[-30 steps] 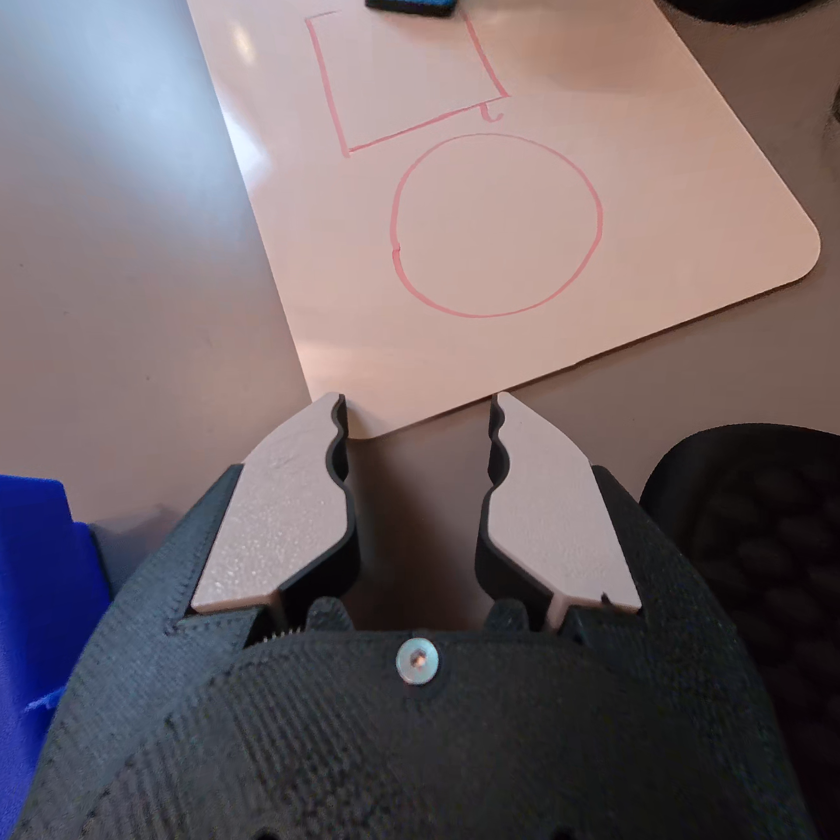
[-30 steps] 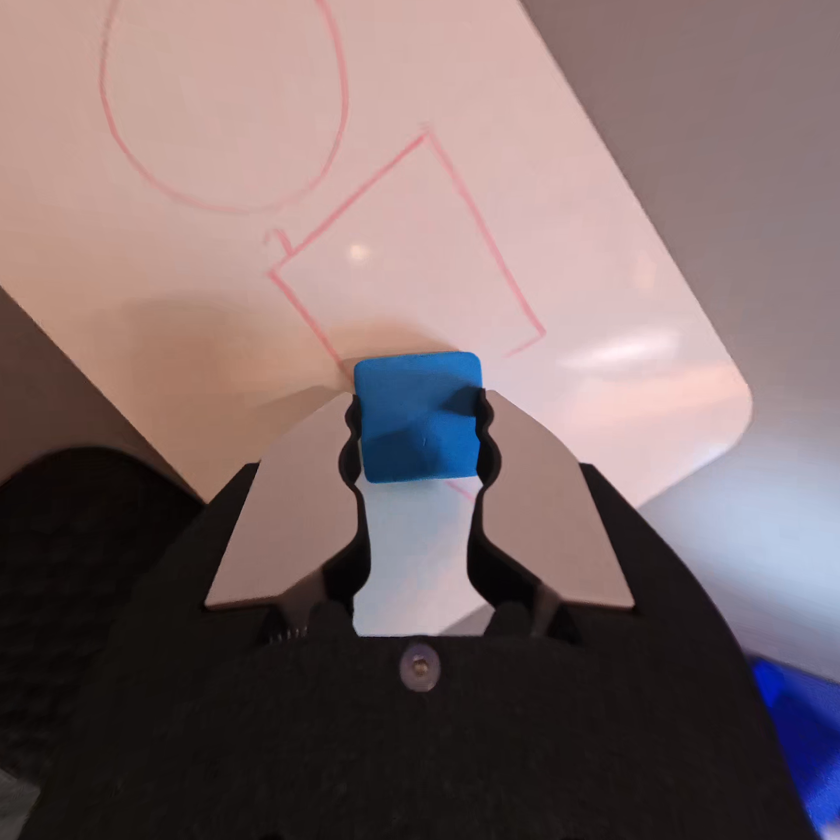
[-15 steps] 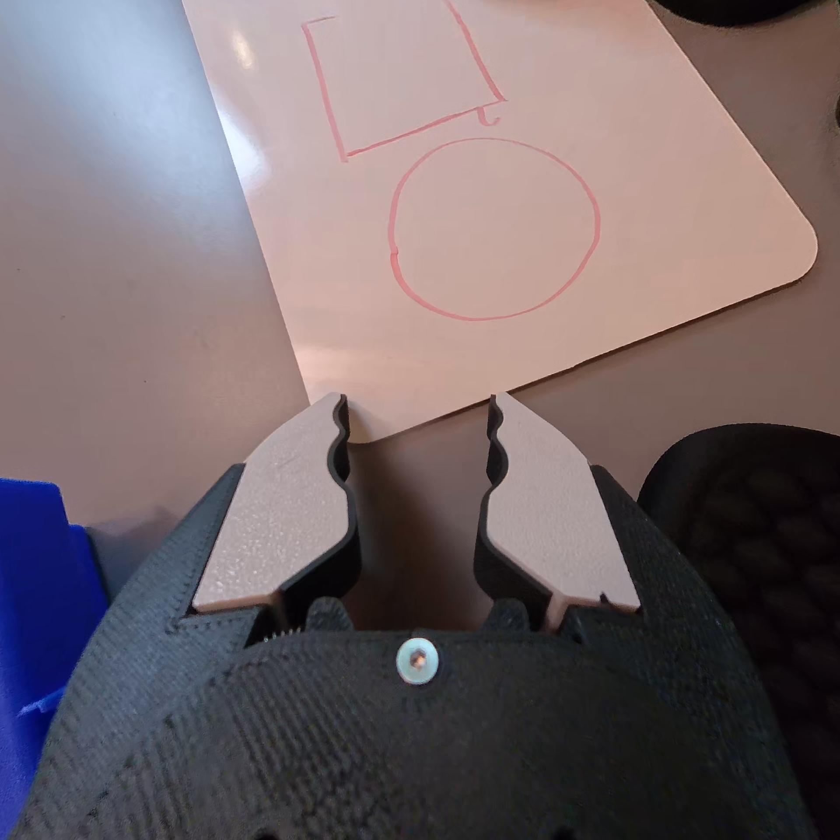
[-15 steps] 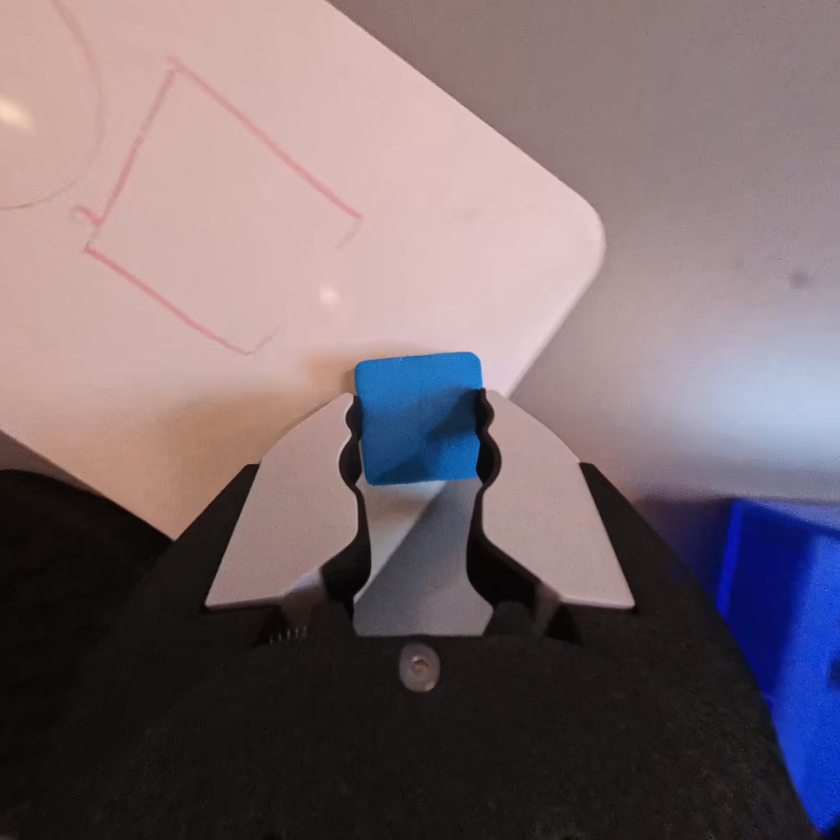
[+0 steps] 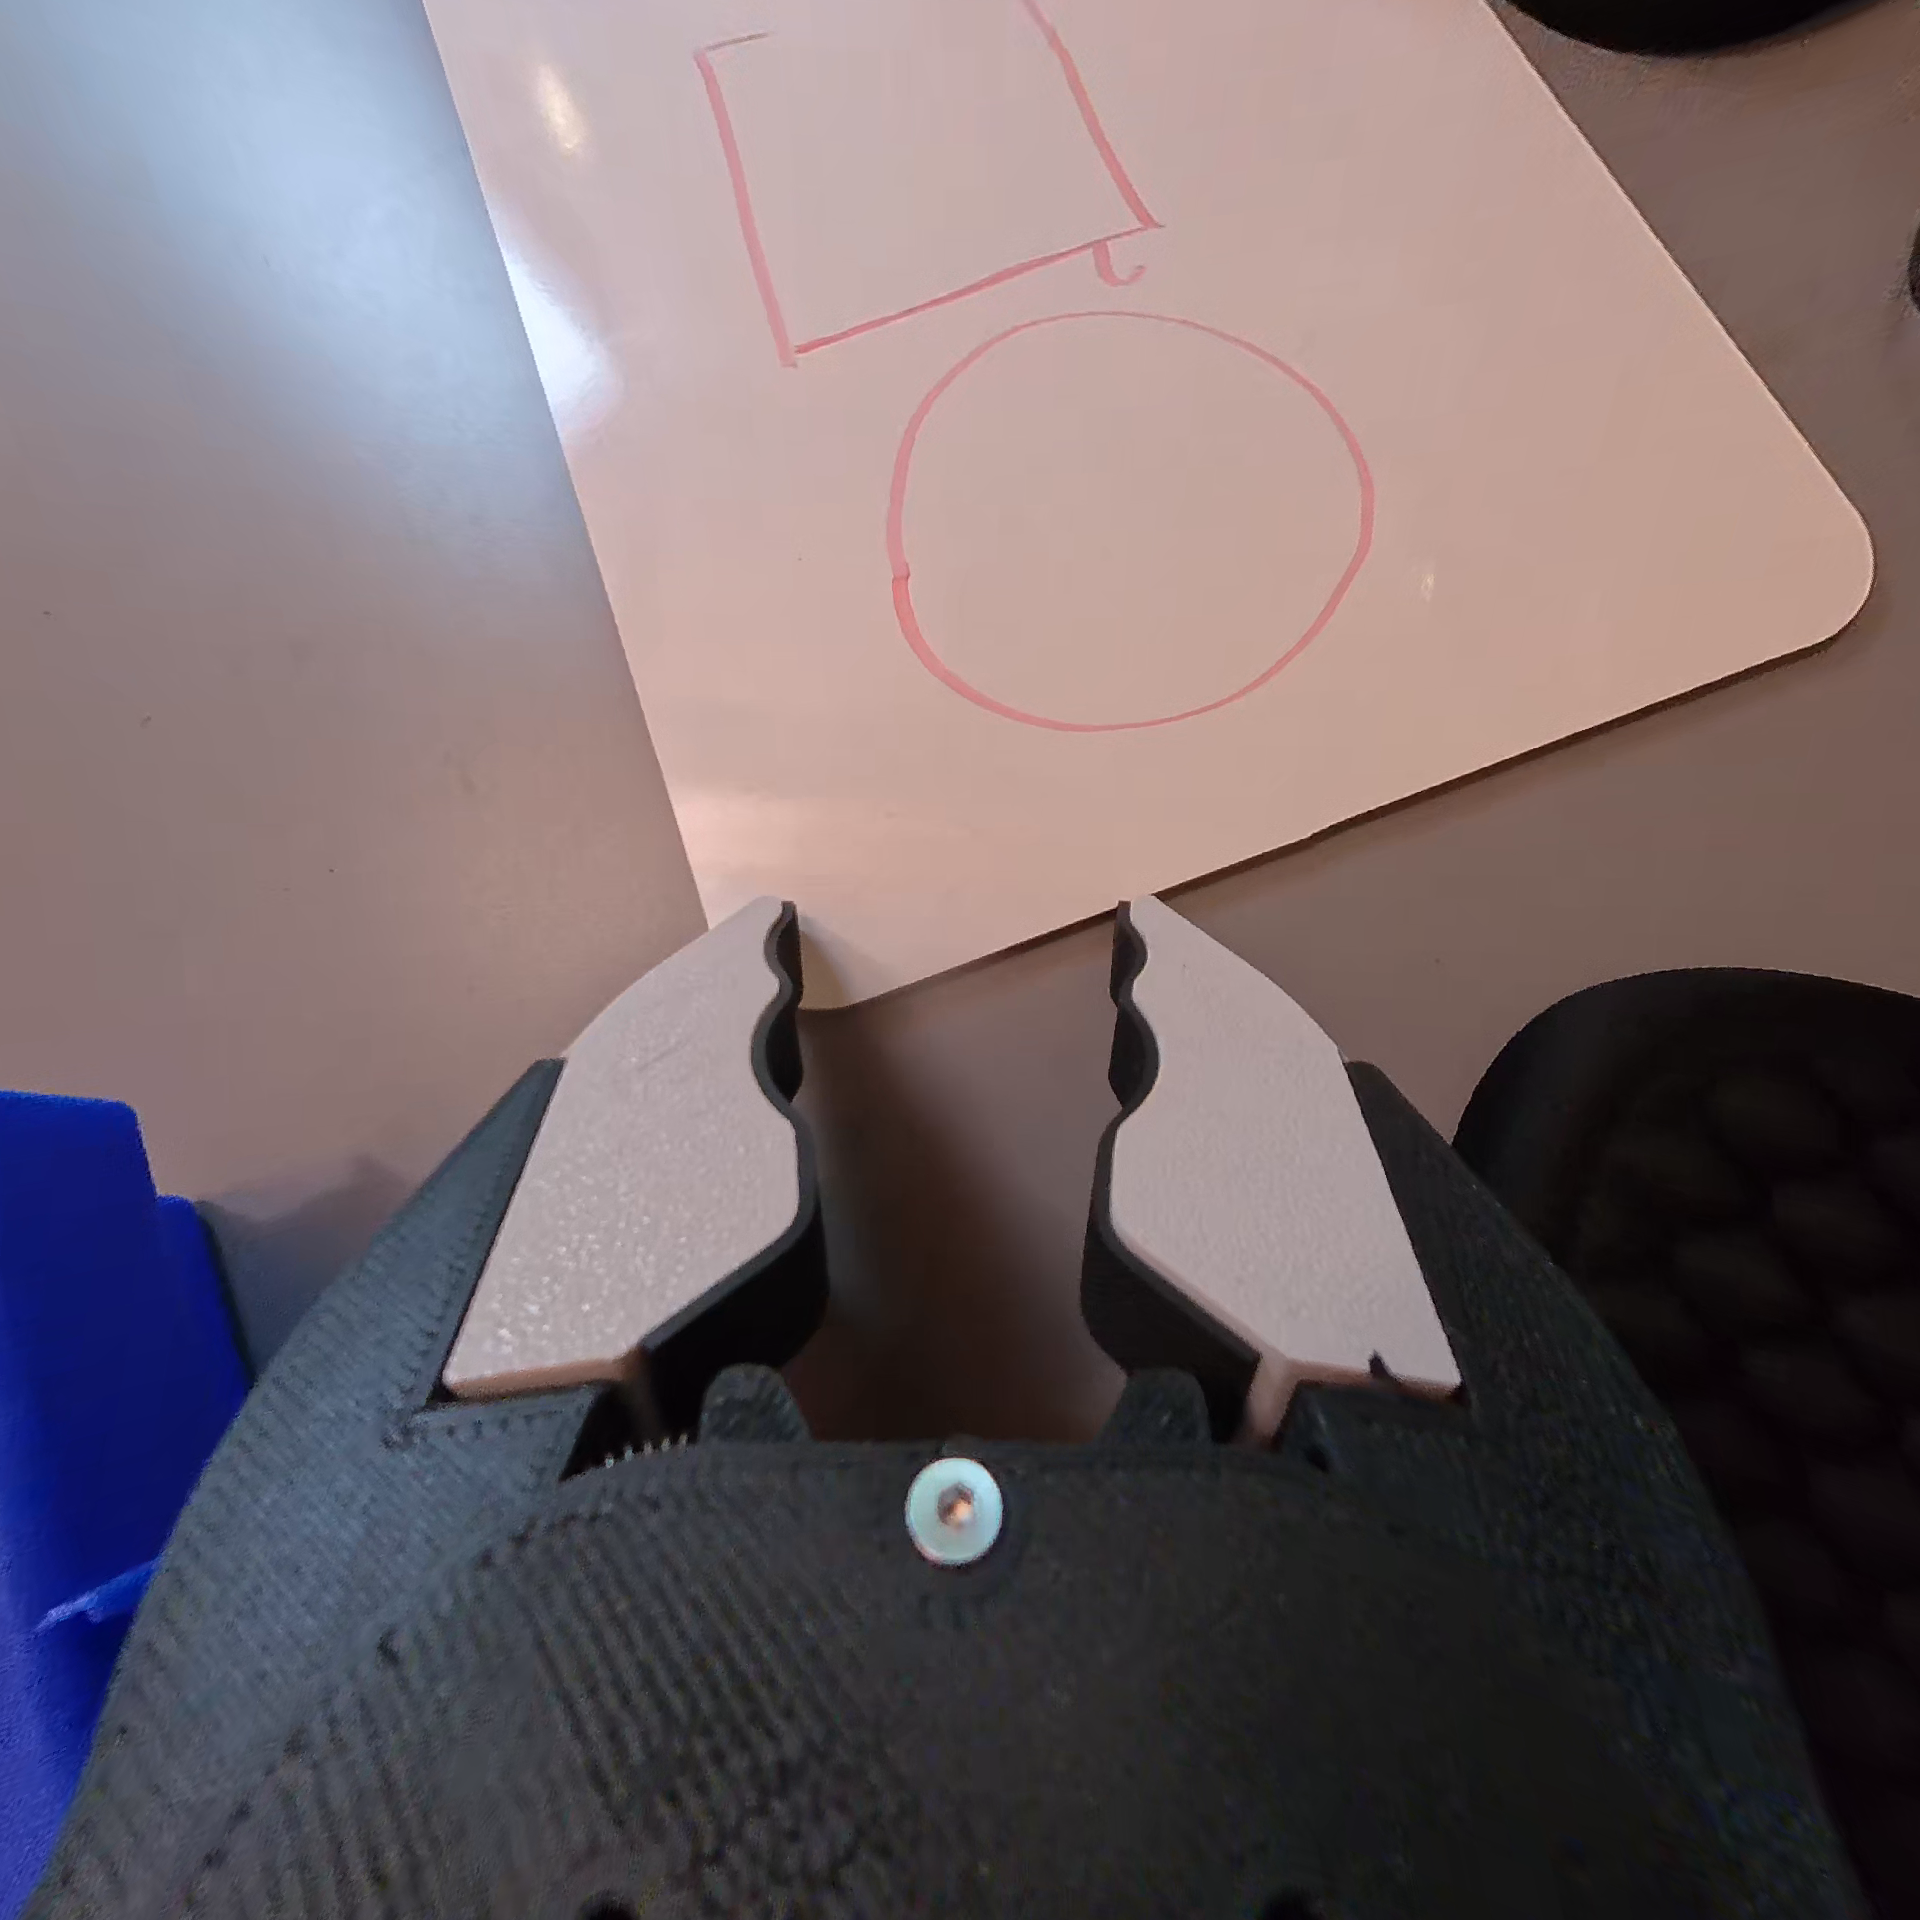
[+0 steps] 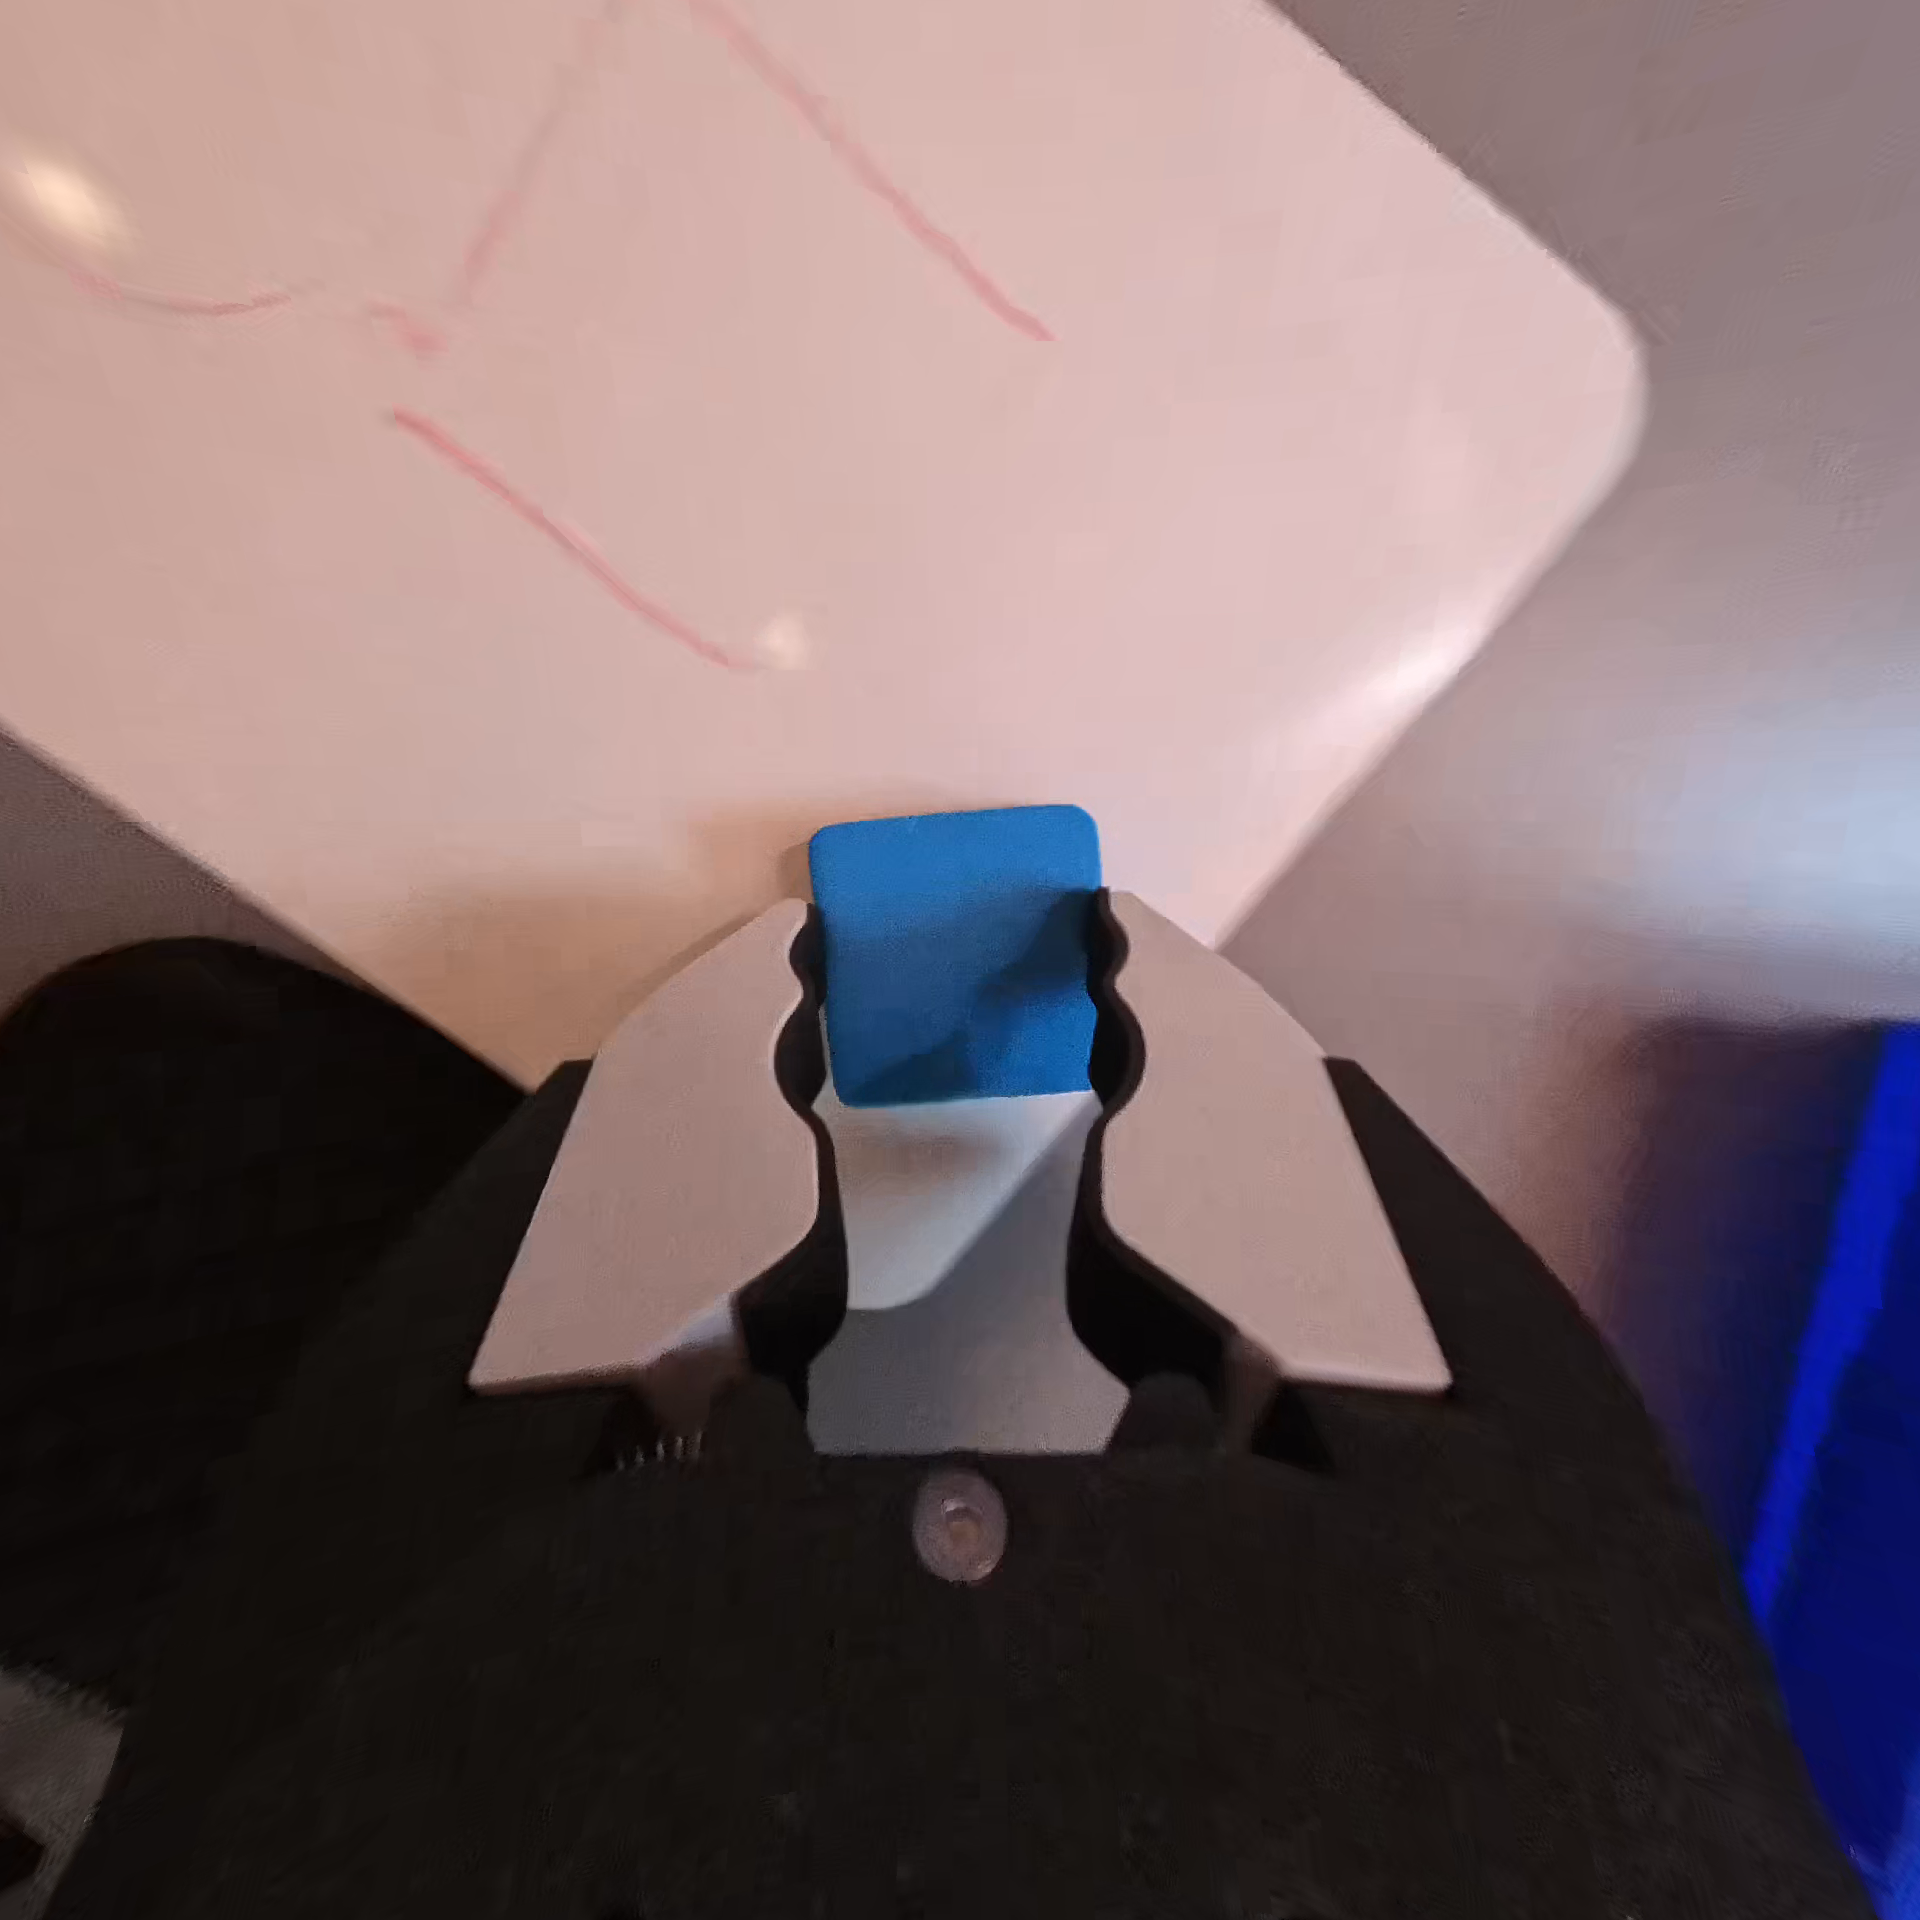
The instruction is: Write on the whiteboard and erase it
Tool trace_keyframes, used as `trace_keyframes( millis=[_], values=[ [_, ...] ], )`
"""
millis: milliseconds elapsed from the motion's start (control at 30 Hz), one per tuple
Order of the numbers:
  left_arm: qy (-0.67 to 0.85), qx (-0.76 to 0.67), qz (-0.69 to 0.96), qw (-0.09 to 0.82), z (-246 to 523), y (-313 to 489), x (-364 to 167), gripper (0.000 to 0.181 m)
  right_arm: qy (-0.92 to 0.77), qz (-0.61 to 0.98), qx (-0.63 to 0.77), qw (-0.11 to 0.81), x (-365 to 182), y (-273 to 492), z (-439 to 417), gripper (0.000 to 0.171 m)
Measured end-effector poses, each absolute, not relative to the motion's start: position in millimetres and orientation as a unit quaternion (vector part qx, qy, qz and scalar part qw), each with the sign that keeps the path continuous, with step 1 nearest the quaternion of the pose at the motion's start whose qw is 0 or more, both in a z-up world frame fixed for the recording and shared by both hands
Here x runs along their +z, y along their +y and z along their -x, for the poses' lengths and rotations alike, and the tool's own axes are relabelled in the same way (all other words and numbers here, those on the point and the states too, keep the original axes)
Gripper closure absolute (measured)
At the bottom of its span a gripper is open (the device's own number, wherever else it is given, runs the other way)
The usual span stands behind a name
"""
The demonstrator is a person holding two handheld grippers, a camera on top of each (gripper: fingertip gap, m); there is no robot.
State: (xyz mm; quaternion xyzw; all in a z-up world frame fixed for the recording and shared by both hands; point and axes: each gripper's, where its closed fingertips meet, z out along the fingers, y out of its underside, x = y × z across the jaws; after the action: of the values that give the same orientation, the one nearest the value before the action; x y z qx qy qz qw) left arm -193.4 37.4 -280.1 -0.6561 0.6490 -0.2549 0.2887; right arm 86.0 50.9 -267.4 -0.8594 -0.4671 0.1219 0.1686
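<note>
In the left wrist view the left gripper [image 5: 956, 925] hangs with its jaws spread wide and nothing between them, poised over the near corner of the whiteboard [image 5: 1558, 436]. The board lies flat on the grey tabletop [image 5: 260, 520] and carries a red square [image 5: 914, 197] with a red circle [image 5: 1132, 520] just beside it; the square's far side looks incomplete, though the frame cuts it off there. A blue bin [image 5: 83, 1351] sits at the left edge and a black textured object [image 5: 1714, 1195] at the right.

In the right wrist view the right gripper [image 6: 951, 935] is clamped on a blue eraser [image 6: 951, 956], pinched across its sides and poking out past the fingertips. It sits over the board's edge near a rounded corner, and whether the eraser's face is touching the surface cannot be told. The red strokes here [image 6: 561, 530] are broken into loose segments — erasing appears to be under way, with the circle untouched.

The risk, as I judge it, is the board itself: nothing pins it, so a firm wipe could slide or spin it on the smooth tabletop — the empty gripper is close enough to steady it. A tilted eraser would leave streaks, and running off the nearby edge could twist it in the grip.
</note>
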Motion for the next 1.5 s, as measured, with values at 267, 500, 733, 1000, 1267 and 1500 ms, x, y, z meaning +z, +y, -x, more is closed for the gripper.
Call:
trace_keyframes(
  millis=[267, 500, 733, 1000, 1267, 1500],
  values=[
    [0.649, -0.257, 0.655, 0.290, 193.3, 37.1, -280.0, 0.124, -0.524, 0.820, 0.173, 0.152, -266.4, 18.9, -35.7, 0.122],
    [0.650, -0.256, 0.655, 0.289, 193.4, 36.8, -280.0, 0.124, -0.550, 0.795, 0.172, 0.191, -267.7, 67.7, 17.4, 0.122],
    [0.651, -0.256, 0.654, 0.289, 192.5, 35.5, -279.9, 0.125, -0.522, 0.825, 0.138, 0.165, -268.3, 81.4, -20.4, 0.122],
    [0.656, -0.260, 0.648, 0.285, 190.9, 31.3, -280.1, 0.123, -0.640, 0.734, 0.182, 0.136, -267.5, 18.9, 52.7, 0.122],
    [0.658, -0.261, 0.646, 0.285, 189.2, 29.3, -280.2, 0.121, -0.609, 0.746, 0.208, 0.170, -268.1, 67.1, 89.3, 0.122],
    [0.658, -0.261, 0.646, 0.286, 188.3, 29.0, -280.1, 0.122, -0.545, 0.804, 0.171, 0.169, -268.3, 128.2, 52.3, 0.122]
  ],
)
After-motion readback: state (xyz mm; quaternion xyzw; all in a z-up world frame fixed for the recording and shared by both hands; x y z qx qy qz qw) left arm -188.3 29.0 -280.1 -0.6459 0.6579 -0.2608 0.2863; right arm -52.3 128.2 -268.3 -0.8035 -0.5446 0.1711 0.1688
